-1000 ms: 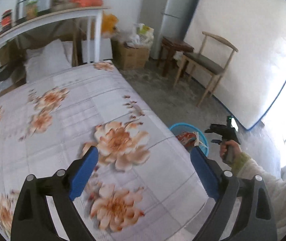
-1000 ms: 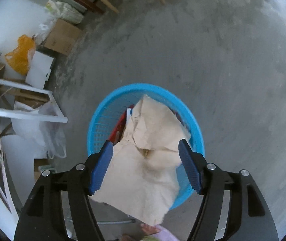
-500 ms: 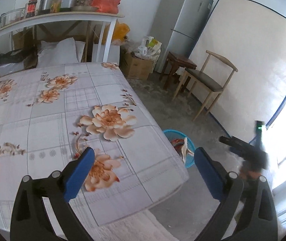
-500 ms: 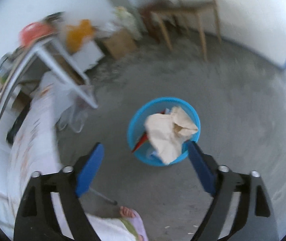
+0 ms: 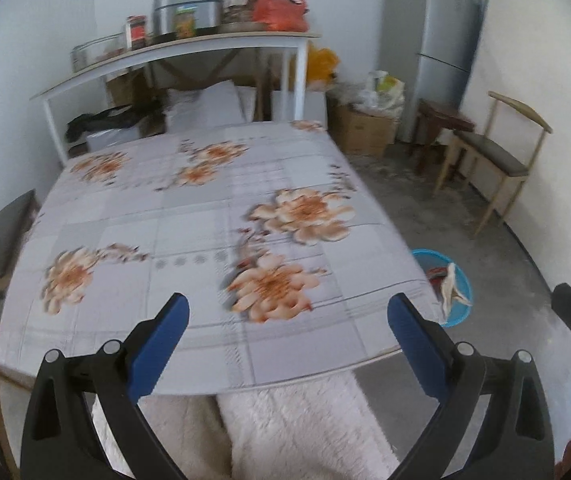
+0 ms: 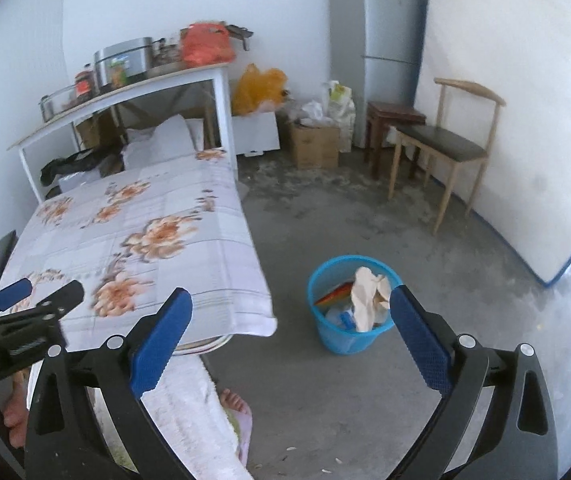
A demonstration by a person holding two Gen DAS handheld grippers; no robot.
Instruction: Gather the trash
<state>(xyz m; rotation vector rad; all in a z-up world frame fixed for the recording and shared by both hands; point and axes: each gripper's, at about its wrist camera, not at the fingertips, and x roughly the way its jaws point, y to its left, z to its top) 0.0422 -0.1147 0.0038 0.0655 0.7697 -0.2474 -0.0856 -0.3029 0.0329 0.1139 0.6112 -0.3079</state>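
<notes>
A blue mesh bin [image 6: 327, 304] stands on the concrete floor beside the table; it also shows in the left wrist view [image 5: 461, 280]. A crumpled beige paper [image 6: 367, 294] and a red wrapper [image 6: 335, 293] lie in it. The flowered tablecloth table [image 5: 189, 224] bears no trash that I can see. My left gripper [image 5: 285, 320] is open and empty above the table's near edge. My right gripper [image 6: 291, 316] is open and empty, held high and back from the bin. The left gripper also shows at the left of the right wrist view [image 6: 25, 300].
A wooden chair [image 6: 441, 148], a dark stool [image 6: 391, 114], a grey fridge [image 6: 379, 40] and a cardboard box [image 6: 313, 144] stand along the far wall. A white shelf table [image 5: 189, 48] with pots stands behind. A mattress [image 6: 525, 120] leans at right.
My right gripper let go of the beige paper into the bin, then rose and pulled back. My left gripper also pulled back and up from over the table.
</notes>
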